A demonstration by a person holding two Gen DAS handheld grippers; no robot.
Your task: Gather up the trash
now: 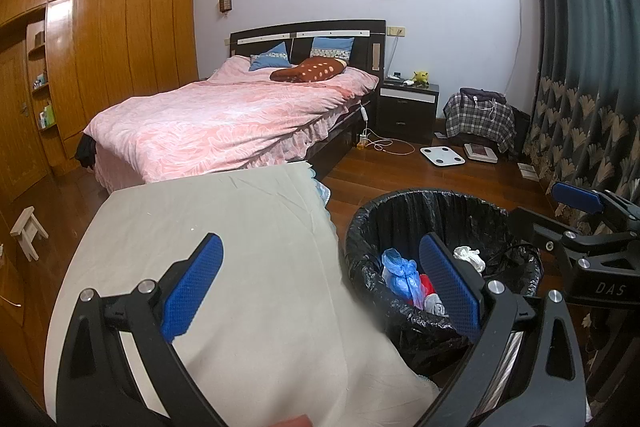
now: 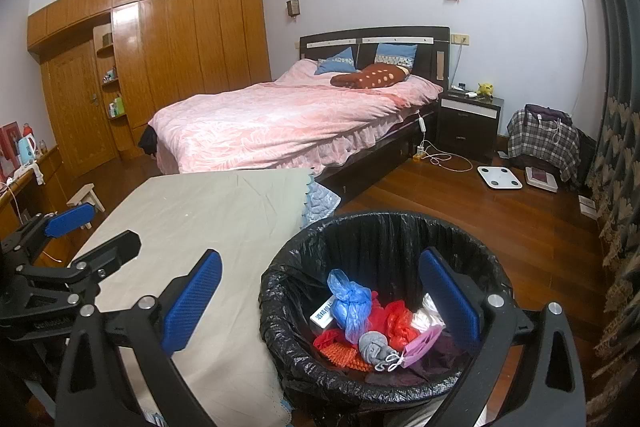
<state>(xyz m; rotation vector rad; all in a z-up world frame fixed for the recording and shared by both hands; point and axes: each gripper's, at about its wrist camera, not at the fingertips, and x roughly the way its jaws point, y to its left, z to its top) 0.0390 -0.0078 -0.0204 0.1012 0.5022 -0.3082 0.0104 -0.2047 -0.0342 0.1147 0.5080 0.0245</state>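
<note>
Both grippers, left gripper [image 1: 320, 287] and right gripper [image 2: 320, 297], spread wide, nothing held. Trash [image 2: 360, 323] already inside black-lined bin [image 2: 384, 227] beside cloth-covered worktop [image 2: 208, 211]. Probably best: checked worktop for leftovers, kept clear of liner.

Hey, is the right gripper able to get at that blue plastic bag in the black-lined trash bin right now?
Probably yes. The right gripper is open and empty above the black-lined trash bin, and the blue plastic bag lies on top of the trash, uncovered.
</note>
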